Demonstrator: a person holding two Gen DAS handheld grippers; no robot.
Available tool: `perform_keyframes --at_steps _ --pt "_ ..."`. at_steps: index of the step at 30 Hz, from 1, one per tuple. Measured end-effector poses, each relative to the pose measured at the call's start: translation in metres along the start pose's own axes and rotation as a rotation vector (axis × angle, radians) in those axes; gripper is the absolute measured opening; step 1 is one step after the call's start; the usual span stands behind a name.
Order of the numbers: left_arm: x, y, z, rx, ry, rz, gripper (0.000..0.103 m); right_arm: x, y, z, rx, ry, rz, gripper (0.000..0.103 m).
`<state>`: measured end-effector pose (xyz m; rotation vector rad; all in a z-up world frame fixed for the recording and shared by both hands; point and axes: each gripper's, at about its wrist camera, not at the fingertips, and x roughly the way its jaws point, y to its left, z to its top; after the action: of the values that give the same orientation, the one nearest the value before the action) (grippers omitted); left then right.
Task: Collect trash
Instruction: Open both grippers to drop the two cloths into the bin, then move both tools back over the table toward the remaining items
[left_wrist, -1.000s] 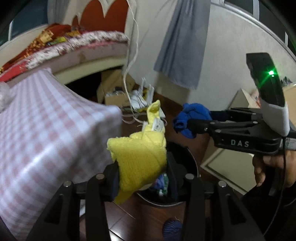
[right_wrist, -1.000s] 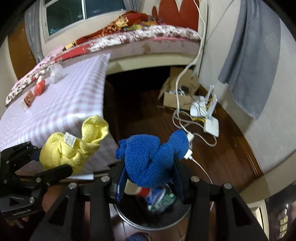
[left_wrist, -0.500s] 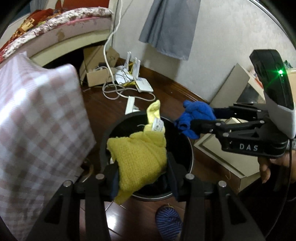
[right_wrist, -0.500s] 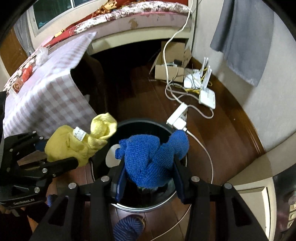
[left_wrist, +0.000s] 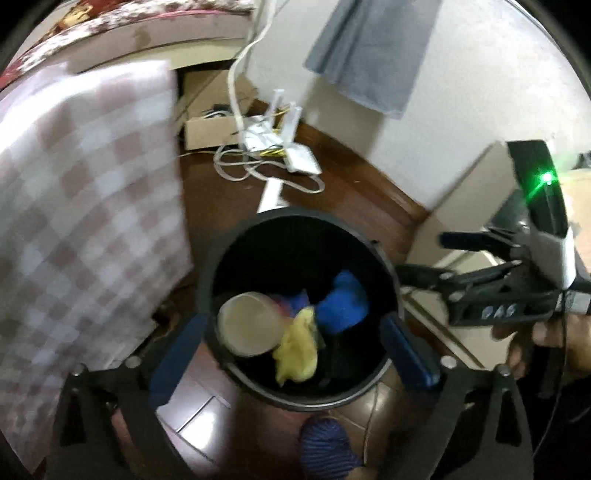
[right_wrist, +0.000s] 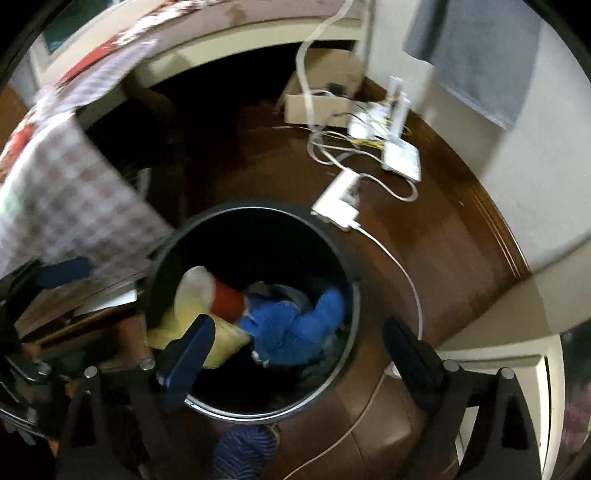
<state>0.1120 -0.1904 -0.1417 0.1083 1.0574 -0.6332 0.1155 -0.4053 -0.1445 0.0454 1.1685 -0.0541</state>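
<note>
A black round bin (left_wrist: 295, 216) stands on the wooden floor under both grippers. Inside it lie a yellow cloth (left_wrist: 297, 350), a blue cloth (left_wrist: 343, 306) and a paper cup (left_wrist: 247, 328) on its side. My left gripper (left_wrist: 295, 347) hangs over the bin, its jaws opening wide with nothing between the pads. My right gripper (right_wrist: 299, 345) also hangs over the bin (right_wrist: 258, 208), jaws opening and free of the blue cloth (right_wrist: 291, 328) below. The yellow cloth (right_wrist: 229, 341) and the red-and-white cup (right_wrist: 221, 295) lie beside it. From the left wrist, the right gripper (left_wrist: 436, 258) shows spread at the bin's right rim.
A table under a checked cloth (left_wrist: 85, 206) stands close to the bin's left. Behind the bin lie a white power strip (right_wrist: 338, 201), cables, a router (right_wrist: 400, 158) and a cardboard box (left_wrist: 210, 127). A striped foot (left_wrist: 325, 446) is near the bin's front. A pale panel (right_wrist: 491, 369) lies at right.
Both grippers sank over the bin and let go. The yellow cloth left the left jaws and the blue cloth left the right jaws; both now lie in the bin.
</note>
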Motion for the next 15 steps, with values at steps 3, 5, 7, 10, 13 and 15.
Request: perform_keyframes --at_steps 3,5,7,10,13,15 --pt "-0.001 0.006 -0.003 -0.005 -0.013 0.060 0.102 0.001 -0.009 0.001 0.032 0.010 -0.036 0.102" --pt "-0.002 0.009 -0.005 -0.016 -0.027 0.080 0.102 -0.002 -0.011 0.002 0.040 0.003 -0.055 0.102" --pt "-0.004 0.012 -0.006 -0.022 -0.036 0.095 0.102 -0.004 -0.010 0.002 0.042 -0.002 -0.057 0.102" --pt "-0.007 0.014 -0.009 -0.024 -0.046 0.110 0.102 -0.006 -0.007 0.002 0.028 -0.008 -0.060 0.102" --pt "-0.008 0.015 -0.008 -0.030 -0.056 0.121 0.102 -0.009 -0.003 0.003 0.012 -0.016 -0.062 0.102" --pt "-0.010 0.015 -0.007 -0.029 -0.063 0.126 0.102 -0.010 -0.001 0.004 0.004 -0.019 -0.066 0.102"
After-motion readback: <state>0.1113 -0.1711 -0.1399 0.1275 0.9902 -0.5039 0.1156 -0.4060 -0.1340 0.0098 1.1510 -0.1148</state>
